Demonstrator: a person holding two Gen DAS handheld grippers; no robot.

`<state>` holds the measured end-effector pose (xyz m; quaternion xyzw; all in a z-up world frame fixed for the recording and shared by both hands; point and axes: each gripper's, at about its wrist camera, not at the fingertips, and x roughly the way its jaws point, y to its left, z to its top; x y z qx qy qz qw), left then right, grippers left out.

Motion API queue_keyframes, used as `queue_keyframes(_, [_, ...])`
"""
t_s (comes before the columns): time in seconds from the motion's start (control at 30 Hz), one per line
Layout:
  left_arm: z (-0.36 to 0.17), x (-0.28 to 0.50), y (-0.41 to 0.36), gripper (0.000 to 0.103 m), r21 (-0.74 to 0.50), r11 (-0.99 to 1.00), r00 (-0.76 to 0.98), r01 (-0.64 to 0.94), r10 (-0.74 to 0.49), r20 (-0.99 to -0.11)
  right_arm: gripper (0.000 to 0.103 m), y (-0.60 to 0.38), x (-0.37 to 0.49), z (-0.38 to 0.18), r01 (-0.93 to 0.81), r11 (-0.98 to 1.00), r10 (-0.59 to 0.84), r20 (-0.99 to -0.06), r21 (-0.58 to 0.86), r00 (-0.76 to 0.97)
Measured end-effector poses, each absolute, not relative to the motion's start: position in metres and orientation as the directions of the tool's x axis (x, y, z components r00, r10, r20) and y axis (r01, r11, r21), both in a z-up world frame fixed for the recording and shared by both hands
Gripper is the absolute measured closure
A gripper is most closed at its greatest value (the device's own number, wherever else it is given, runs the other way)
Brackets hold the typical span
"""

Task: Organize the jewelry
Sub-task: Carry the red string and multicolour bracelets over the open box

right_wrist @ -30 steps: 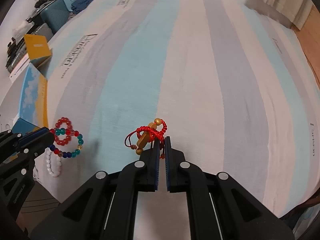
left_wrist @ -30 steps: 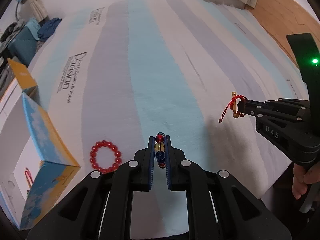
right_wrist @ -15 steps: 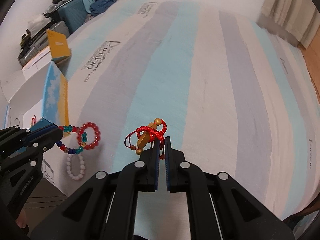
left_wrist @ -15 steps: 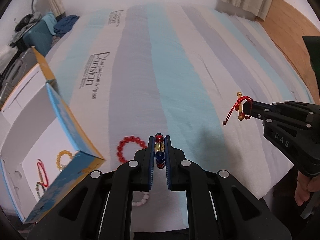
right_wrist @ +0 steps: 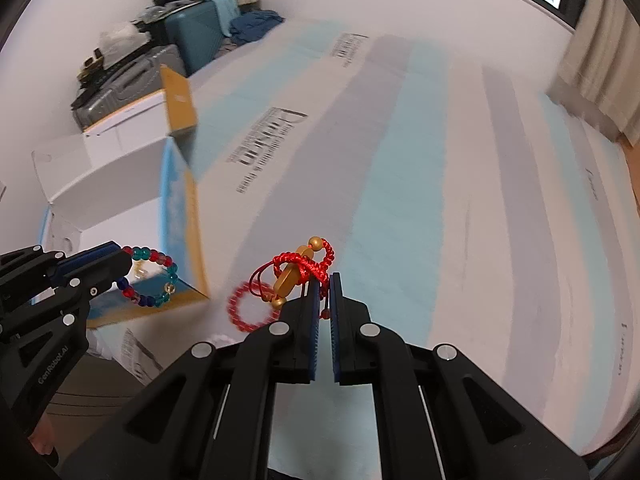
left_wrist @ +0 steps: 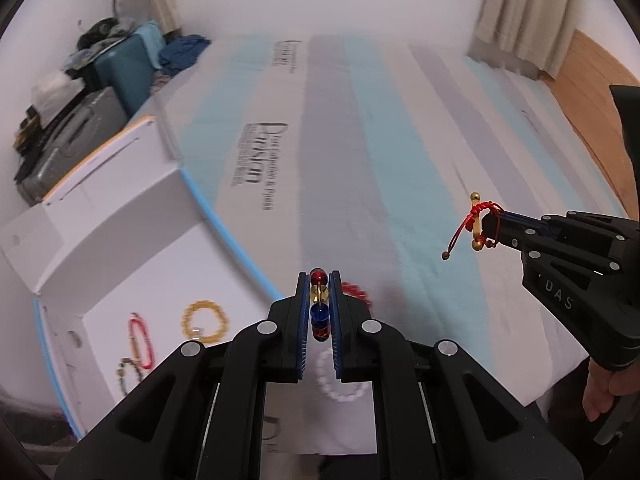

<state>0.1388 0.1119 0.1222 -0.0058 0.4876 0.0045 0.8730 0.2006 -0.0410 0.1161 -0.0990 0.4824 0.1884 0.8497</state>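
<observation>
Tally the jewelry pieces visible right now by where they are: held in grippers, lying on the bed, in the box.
Held in grippers: 2, multicolour bead bracelet and red cord bracelet
On the bed: 2, red bead bracelet and white bead bracelet
In the box: 3, yellow bead bracelet, pink loop, dark bead string
Total: 7

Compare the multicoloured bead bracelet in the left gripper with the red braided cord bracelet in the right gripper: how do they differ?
The multicoloured bead bracelet is a ring of round red, teal and blue glassy beads; the red braided cord bracelet is knotted string carrying a long gold charm. The bead bracelet hangs as an open loop; the cord bracelet sits bunched with loose tails. Shared: each is pinched by a shut gripper, left gripper, right gripper, above the striped bed.
</observation>
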Motion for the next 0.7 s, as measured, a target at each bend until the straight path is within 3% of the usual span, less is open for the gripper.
queue_keyframes(0.4, [0.128,0.106,0.216,0.094,-0.029,0.99,0.526,-0.138,0.048,-0.849,0.099,0.081,0.178,0.13,-0.574,0.818,0.328,-0.844,0.029,0.424])
queue_keyframes(0.7, [0.106,0.086,0.297,0.094,-0.048,0.971,0.488,-0.235,0.076,-0.869,0.099,0.175,0.163,0.107,-0.665,0.747,0.342,-0.872,0.025,0.351])
